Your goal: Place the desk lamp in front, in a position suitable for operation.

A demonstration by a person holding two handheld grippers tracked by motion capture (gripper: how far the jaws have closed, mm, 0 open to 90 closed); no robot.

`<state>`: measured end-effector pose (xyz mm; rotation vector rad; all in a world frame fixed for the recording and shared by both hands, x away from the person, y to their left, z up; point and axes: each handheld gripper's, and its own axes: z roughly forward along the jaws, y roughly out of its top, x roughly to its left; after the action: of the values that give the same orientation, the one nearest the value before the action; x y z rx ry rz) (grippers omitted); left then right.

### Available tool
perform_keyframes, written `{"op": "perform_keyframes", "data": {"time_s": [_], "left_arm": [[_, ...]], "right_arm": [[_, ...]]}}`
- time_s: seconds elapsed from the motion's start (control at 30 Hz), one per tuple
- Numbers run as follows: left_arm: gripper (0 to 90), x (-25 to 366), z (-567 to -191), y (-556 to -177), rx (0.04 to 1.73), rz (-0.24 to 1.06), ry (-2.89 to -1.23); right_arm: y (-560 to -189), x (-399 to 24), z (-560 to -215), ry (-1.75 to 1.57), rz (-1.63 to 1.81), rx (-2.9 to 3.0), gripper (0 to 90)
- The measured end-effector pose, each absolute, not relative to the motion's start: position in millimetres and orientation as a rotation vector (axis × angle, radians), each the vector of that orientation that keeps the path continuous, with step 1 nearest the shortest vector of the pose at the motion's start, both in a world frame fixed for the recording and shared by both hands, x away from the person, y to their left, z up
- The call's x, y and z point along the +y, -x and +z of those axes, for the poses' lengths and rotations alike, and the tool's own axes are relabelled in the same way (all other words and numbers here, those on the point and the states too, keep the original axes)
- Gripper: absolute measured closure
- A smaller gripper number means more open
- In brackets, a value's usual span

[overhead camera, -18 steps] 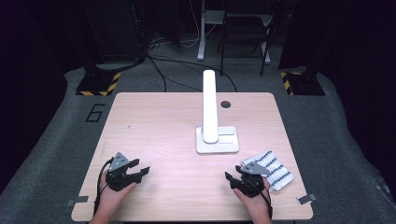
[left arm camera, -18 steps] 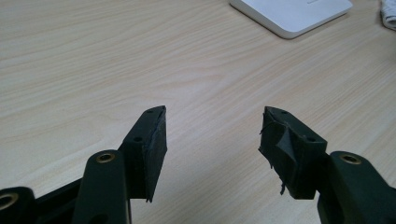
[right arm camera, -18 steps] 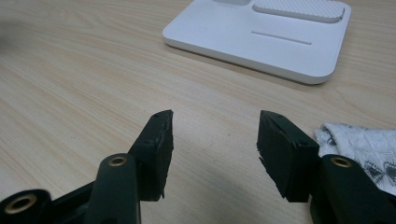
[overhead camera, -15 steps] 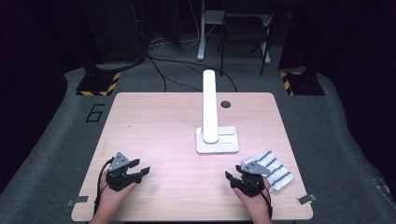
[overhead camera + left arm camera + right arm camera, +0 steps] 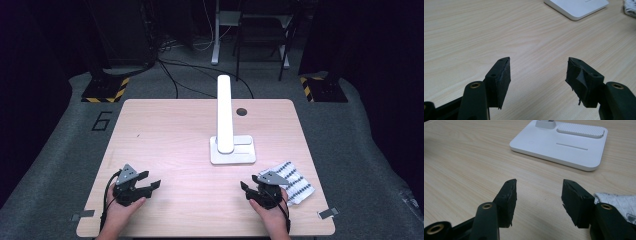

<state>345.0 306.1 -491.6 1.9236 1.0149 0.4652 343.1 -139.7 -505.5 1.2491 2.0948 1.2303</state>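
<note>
My left gripper (image 5: 150, 180) rests on the wooden table (image 5: 170, 130) near its front left, held by a hand. Its jaws stand open over bare wood, as the left gripper view (image 5: 539, 60) shows. My right gripper (image 5: 250, 186) sits at the front right, also open with nothing between its pads (image 5: 539, 182). A white desk lamp (image 5: 224, 107) stands mid-table on a flat white base (image 5: 233, 154), just ahead of the right gripper (image 5: 559, 142). A white cloth with dark stripes (image 5: 296, 182) lies crumpled right beside the right gripper, at its right (image 5: 617, 203).
A small dark round hole (image 5: 242, 111) is in the table behind the lamp. The lamp base's corner (image 5: 576, 7) and the cloth's edge (image 5: 630, 7) show far off in the left gripper view. Dark stands and cables occupy the floor beyond the table.
</note>
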Motion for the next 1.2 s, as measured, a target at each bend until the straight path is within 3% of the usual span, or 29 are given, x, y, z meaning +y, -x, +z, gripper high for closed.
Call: {"op": "perform_keyframes", "data": {"time_s": [0.17,0.5,1.2], "left_arm": [[34.3,308,-490,-345,1.008,0.465,-1.896],[42.3,308,-491,-351,1.012,0.438,-1.883],[44.6,308,-487,-347,0.963,0.443,-1.911]], "right_arm": [[-350,-140,-498,-1.288,1.234,2.053,45.3],[-366,-132,-477,-1.269,1.221,2.029,45.3],[-410,-99,-472,-1.233,1.254,2.091,43.0]]}}
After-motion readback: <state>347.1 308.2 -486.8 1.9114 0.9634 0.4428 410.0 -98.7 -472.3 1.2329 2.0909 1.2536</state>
